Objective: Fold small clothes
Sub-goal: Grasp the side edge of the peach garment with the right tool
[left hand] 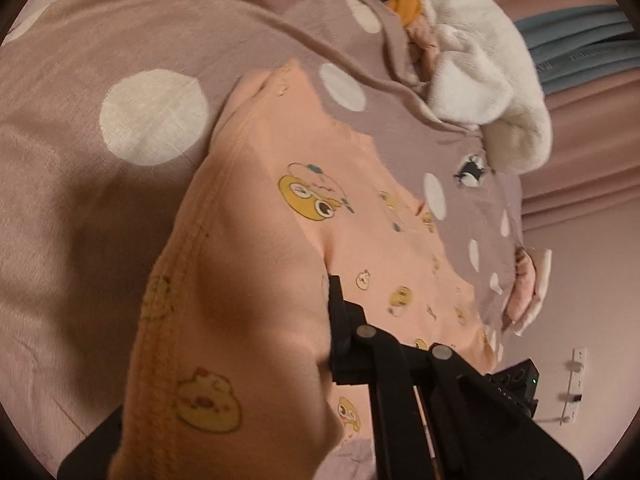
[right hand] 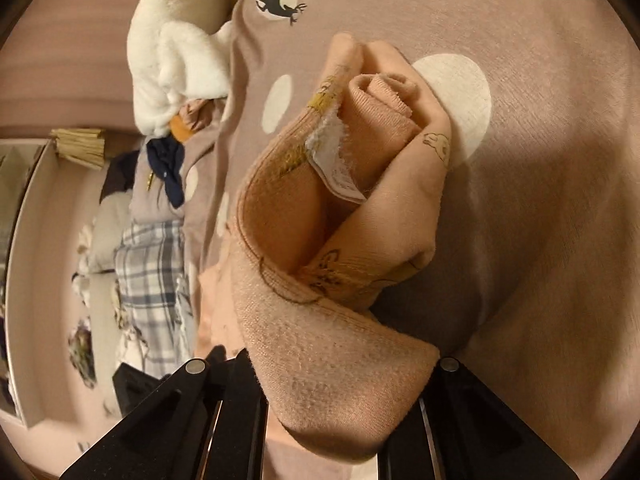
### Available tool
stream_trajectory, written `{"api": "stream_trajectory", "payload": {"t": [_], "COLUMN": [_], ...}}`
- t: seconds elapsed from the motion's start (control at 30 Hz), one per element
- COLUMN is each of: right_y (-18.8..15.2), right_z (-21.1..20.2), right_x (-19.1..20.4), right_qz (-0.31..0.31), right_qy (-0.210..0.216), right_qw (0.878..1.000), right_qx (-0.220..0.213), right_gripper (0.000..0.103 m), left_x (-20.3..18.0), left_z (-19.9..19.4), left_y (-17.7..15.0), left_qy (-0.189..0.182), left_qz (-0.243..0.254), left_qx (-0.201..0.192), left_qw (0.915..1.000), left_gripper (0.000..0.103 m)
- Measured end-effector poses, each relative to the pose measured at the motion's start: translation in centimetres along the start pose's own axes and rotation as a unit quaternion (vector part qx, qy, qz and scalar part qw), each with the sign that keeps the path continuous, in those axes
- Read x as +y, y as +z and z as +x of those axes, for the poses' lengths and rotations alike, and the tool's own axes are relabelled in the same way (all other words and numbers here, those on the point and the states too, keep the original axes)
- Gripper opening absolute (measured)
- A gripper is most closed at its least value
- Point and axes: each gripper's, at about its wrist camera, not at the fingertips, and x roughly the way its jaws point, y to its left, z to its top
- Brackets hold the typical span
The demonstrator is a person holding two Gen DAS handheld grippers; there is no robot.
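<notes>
Small peach-pink knit garment (left hand: pixel 256 208), printed with yellow cartoon animals. White care label (right hand: pixel 334 160) showing at an inside seam. Bunched and partly lifted, ribbed hem curled open; far portion spread on the spotted mauve bed cover (left hand: pixel 100 60).

One peach garment (left hand: pixel 256 216), one white fleece (left hand: pixel 492 92), one dotted bedspread (left hand: pixel 120 40).

Both grippers clamped, angled downward

The left gripper (left hand: pixel 326 300) and right gripper (right hand: pixel 320 364) each pinch peach fabric, jaws nearly closed.
</notes>
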Motion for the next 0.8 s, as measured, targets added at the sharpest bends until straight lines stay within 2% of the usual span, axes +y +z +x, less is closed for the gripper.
{"api": "stream_trajectory", "payload": {"t": [0.1,0.2,0.3,0.37,0.5,0.6,0.73,0.8], "right_y": [-0.5,-1.1,-2.4,-3.7,-5.5,-6.5,-6.9,-7.0], "right_z": [-0.8,-1.6,-2.9,-4.0,-4.7,-5.1,-5.7,-6.2], "right_x": [0.2,0.5,0.2,-0.7,-2.2,-3.1,-2.9,-2.5], "right_qz": [0.004,-0.006,-0.006,-0.005,0.011,0.019,0.025,0.015], "right_qy": [0.012,0.003,0.007,0.014,0.010,0.012,0.001,-0.018], "right_qw": [1.000,1.000,1.000,1.000,1.000,0.999,1.000,1.000], "right_qx": [0.002,0.010,0.012,0.014,0.020,0.023,0.019,0.012], "right_gripper": [0.012,0.012,0.012,0.012,0.012,0.012,0.012,0.012], "left_x": [-0.5,-0.6,0.4,1.4,2.4,2.3,1.9,1.4], "left_z": [-1.0,-2.0,-3.0,-3.8,-5.0,-5.9,-6.8,-7.2], "left_y": [-1.0,-2.5,-4.3,-5.8,-8.6,-10.2,-11.6,-12.1], "left_qy": [-0.004,0.003,-0.003,-0.011,-0.003,0.003,0.003,0.011], "left_qz": [0.012,0.026,0.019,0.013,0.013,0.023,0.033,0.050], "left_qx": [0.006,0.013,0.026,0.032,0.047,0.044,0.046,0.047], "left_qw": [0.9999,0.9996,0.9995,0.9993,0.9988,0.9988,0.9984,0.9976], "left_gripper": [0.007,0.007,0.006,0.006,0.006,0.005,0.005,0.005]}}
